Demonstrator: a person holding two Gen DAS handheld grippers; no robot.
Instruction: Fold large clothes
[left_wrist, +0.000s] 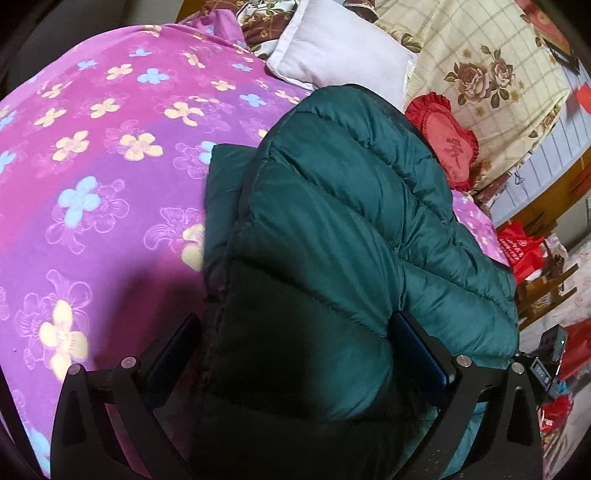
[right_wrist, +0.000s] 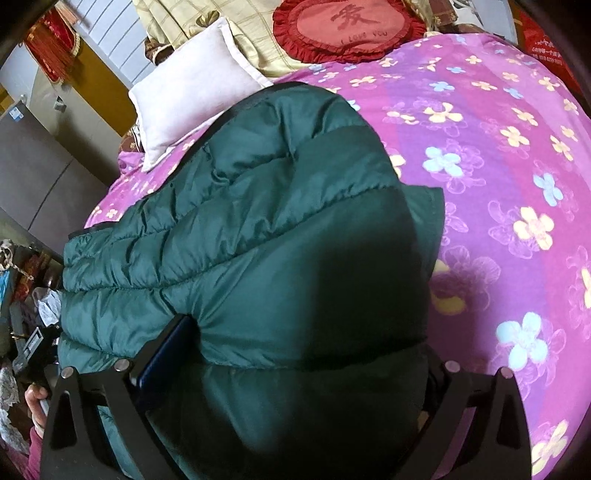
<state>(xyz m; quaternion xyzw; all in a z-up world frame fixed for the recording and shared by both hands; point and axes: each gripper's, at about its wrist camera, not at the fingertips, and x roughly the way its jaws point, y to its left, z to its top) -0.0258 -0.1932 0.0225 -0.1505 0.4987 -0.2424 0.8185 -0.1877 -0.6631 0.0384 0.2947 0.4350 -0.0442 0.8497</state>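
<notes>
A dark green quilted puffer jacket (left_wrist: 332, 221) lies folded on a pink floral bedsheet (left_wrist: 92, 166). It also shows in the right wrist view (right_wrist: 258, 229) on the same sheet (right_wrist: 517, 166). My left gripper (left_wrist: 295, 350) is wide open, and a thick fold of the jacket bulges between its fingers (left_wrist: 424, 358). My right gripper (right_wrist: 303, 354) is also wide open, with the jacket's near end filling the gap between its fingers (right_wrist: 166, 350). Neither gripper visibly pinches the fabric. The jacket's near edge is hidden below both cameras.
A white pillow (left_wrist: 343, 48) and a red heart cushion (left_wrist: 447, 140) lie at the head of the bed, on a cream rose-print cover (left_wrist: 498, 74). Red bags (left_wrist: 524, 251) and clutter stand beside the bed. In the right wrist view a grey cabinet (right_wrist: 40, 177) stands left.
</notes>
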